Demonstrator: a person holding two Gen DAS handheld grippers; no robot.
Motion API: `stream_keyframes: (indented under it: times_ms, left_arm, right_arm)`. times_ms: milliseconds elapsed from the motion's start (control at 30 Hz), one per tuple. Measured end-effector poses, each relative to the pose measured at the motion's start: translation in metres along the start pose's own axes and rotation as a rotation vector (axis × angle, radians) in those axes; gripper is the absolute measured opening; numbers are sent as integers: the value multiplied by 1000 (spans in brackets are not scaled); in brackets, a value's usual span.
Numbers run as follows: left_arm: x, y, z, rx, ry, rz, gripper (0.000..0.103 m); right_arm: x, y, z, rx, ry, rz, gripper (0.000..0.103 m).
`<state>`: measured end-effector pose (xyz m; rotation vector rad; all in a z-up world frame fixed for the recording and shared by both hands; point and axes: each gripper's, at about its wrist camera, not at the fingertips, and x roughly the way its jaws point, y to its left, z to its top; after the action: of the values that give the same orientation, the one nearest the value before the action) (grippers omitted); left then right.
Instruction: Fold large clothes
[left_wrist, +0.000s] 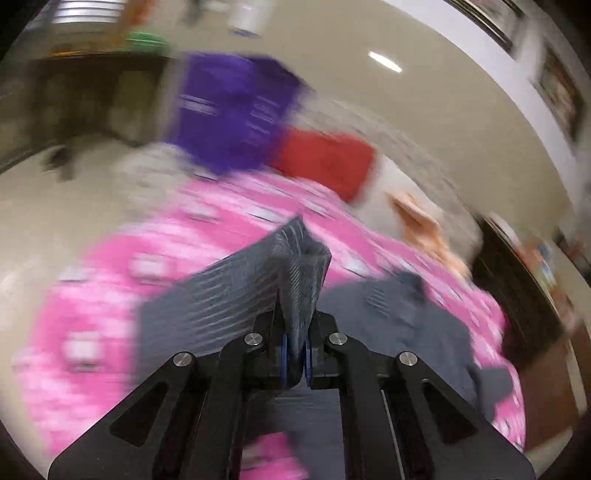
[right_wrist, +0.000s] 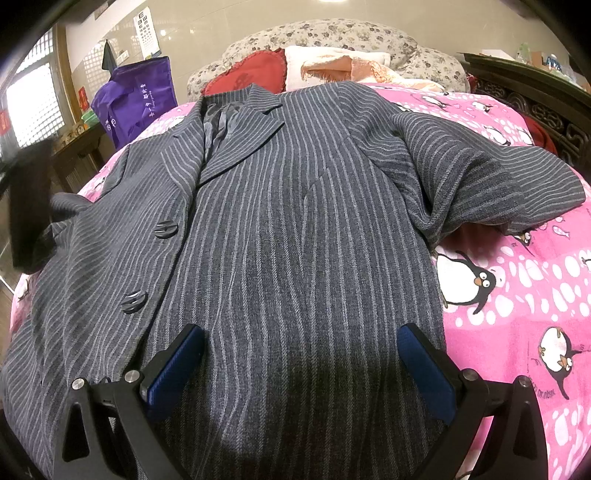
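A grey pinstriped jacket (right_wrist: 295, 229) lies spread face up on a bed with a pink penguin cover (right_wrist: 517, 288). Its right sleeve (right_wrist: 491, 177) is bent across the cover. My right gripper (right_wrist: 301, 354) is open, jaws wide apart, just above the jacket's lower front, holding nothing. My left gripper (left_wrist: 295, 354) is shut on a fold of the jacket's striped cloth (left_wrist: 299, 273), lifted above the bed; that view is motion-blurred. The left gripper's dark body shows at the left edge of the right wrist view (right_wrist: 29, 206), by the jacket's left sleeve.
A red cushion (right_wrist: 247, 75), a pale folded blanket (right_wrist: 343, 62) and a floral headboard (right_wrist: 332, 33) are at the bed's far end. A purple bag (right_wrist: 136, 99) stands far left. A dark carved cabinet (right_wrist: 535, 107) runs along the right side.
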<state>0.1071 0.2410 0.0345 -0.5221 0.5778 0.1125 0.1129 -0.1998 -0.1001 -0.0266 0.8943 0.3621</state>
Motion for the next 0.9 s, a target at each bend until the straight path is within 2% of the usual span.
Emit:
stream_keyframes:
  times_ms: [100,167,267,367,400,433,533,633,700,800,867,900]
  left_arm:
    - [58,-62,-18,86,101,-107,5]
    - [98,-104,-43,134,184,-197,5]
    - [126,-140,-81,198,286,-245,7]
    - [144,-146,-111,222,388,-222,22]
    - [144,-144,-115,226,405,-214,32]
    - [142,-141,-120,227,415,-211,40]
    - [121,-129,-121,238,405,-215,44]
    - [98,-123,-117,267,351,-203,45]
    - [85,-107,-115,289,287,-146,45]
    - [78,-80,-124,258,263,-72,45]
    - [77,-67,-135,259,272,-16,45]
    - [76,-62,-141,267,267,25,45]
  right_arm:
    - [0,0,1,-1,0,1,103]
    - [-1,-1,1,1,-2,5,103]
    - [-1,-1,0,1,-1,5,103]
    - [-1,-1,0,1,1,5,103]
    - [-1,-1,1,3,4,5,103]
    - [0,-1,2,2,14,2,103]
    - [-3,4,19,-23,85,-3,100]
    - [-20,7,49,-40,14,27,100]
    - [-23,9,71,-27,-13,59,100]
    - [-9,12,105,48,-10,203,99]
    - [11,20,121,84,-6,329,93]
    - [25,25,125,102,3,369,85]
